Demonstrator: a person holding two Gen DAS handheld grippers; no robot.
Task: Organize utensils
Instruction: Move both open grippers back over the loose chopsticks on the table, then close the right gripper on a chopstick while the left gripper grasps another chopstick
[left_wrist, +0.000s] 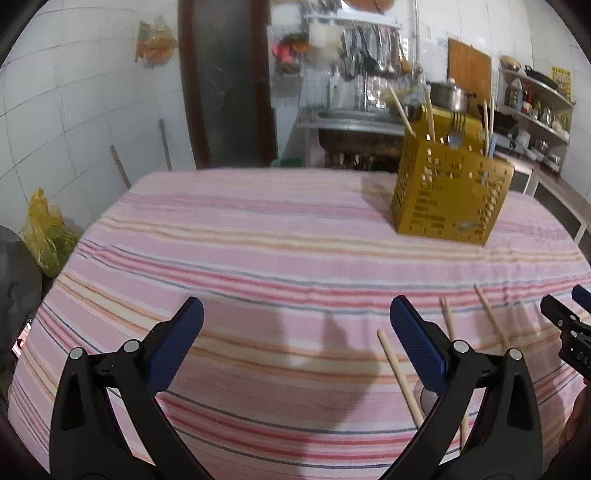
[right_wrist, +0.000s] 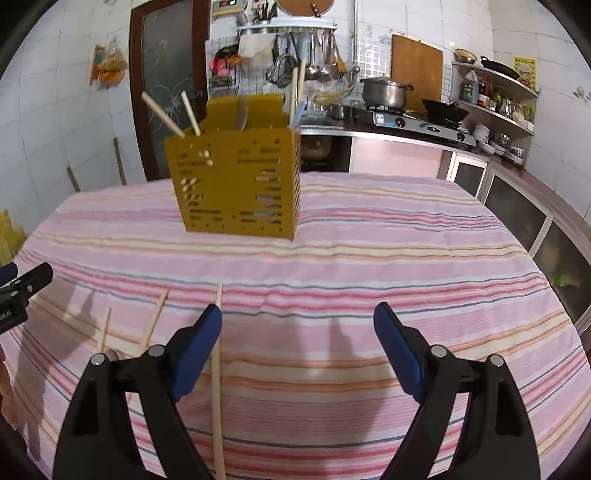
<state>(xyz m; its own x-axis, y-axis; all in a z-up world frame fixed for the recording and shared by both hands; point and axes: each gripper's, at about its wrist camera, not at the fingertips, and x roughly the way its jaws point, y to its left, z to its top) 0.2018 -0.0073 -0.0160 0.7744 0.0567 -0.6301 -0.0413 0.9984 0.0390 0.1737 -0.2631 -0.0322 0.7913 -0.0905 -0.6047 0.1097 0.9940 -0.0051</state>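
Several chopsticks already stand in the holder (right_wrist: 236, 184) ahead of my spread, empty jaws; three chopsticks (right_wrist: 218, 369) still lie on the tabletop (right_wrist: 369, 258).

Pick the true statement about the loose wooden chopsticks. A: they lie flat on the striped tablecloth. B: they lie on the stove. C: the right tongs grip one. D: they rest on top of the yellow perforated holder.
A: the loose wooden chopsticks lie flat on the pink striped tablecloth, with nothing holding them.

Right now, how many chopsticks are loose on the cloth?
3, all near the front edge: one beside the right claw's left finger, one further left, one leftmost. The claws may hide others.
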